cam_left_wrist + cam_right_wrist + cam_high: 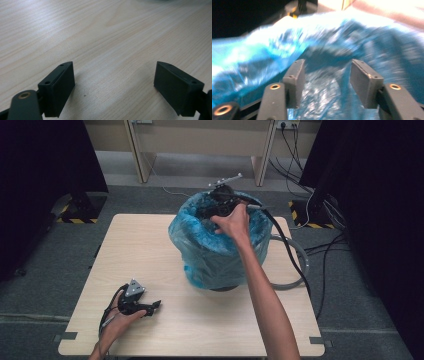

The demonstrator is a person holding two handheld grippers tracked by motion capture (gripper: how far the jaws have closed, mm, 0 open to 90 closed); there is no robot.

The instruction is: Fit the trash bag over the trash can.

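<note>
Blue bin liner (215,255) is the thing being worked here. It's draped over a round bin sitting toward the far middle of the wooden table (165,330), with the plastic folded down over the rim. The right gripper (220,206) is up at the bin's mouth, reaching into the opening, and its own view has the jaws parted with crinkled blue plastic (324,100) between and beyond them. That view is pretty blurry, so I honestly can't say if a pad is touching the film yet, but nothing looks pinched.

My read: this is the step of tucking or straightening the liner at the rim. The next move probably calls for closing on a fold of plastic without tearing it, since it's thin, slippery stuff.

The left gripper (145,307) is parked low near the front-left of the table, well apart from the bin, jaws wide apart with only bare wood (112,37) between them.

The high view gives you the whole layout plus the grey hose loop (300,265) lying beside the bin; the right gripper view gives the close-up of the liner's wrinkles.
</note>
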